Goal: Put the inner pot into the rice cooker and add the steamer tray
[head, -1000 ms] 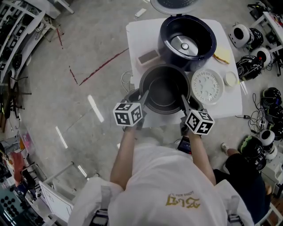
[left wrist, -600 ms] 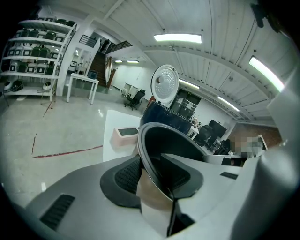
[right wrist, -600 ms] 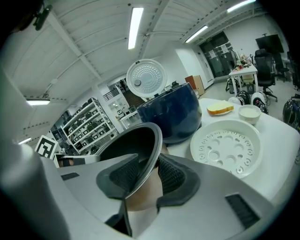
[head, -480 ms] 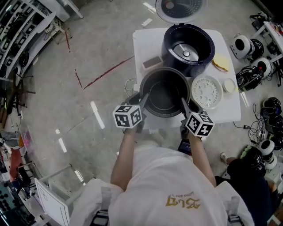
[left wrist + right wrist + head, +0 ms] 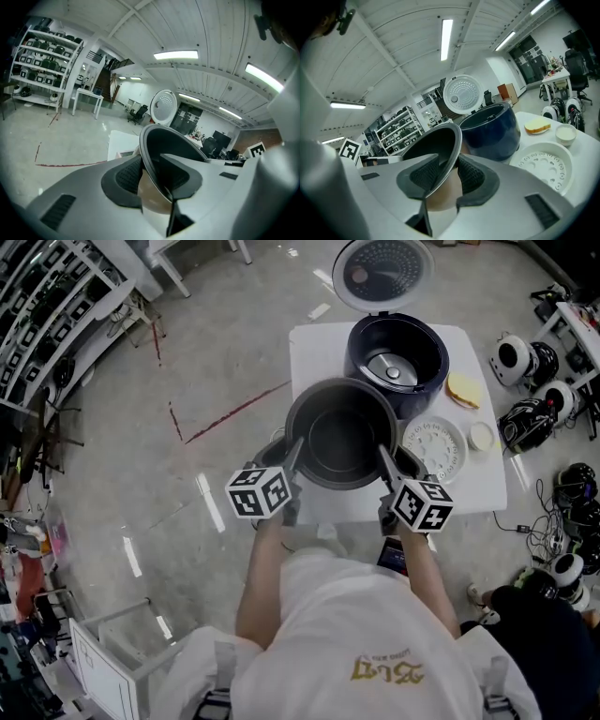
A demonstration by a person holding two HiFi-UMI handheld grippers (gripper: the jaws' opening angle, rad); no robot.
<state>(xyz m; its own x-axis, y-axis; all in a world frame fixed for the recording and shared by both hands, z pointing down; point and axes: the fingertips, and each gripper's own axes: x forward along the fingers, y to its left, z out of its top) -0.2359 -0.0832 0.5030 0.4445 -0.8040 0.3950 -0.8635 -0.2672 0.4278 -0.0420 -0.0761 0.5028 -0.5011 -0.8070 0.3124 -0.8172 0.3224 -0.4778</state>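
Item one: the left gripper (image 5: 296,442). We find its jaws narrow and clamped on the left rim of the inner pot (image 5: 339,435), one ribbed pad inside the wall and one outside; they have just been closing further on that rim.

Item two: the right gripper (image 5: 382,452). We record its jaws narrow as well, pinching the pot's right rim in the same way, with pads on both faces of the wall.

Item three: the inner pot. We place it between the two grippers, borne by both at once, mouth up and dark inside.

Item four: the rice cooker (image 5: 364,337). We note it just beyond the tips of both grippers, on a white table (image 5: 314,352), with its lid (image 5: 382,273) standing open on the far side. From the head view the pot's far edge overlaps the cooker's near rim.

Item five: the steamer tray (image 5: 436,448). We log this white perforated disc flat on the table, just outside the right gripper.
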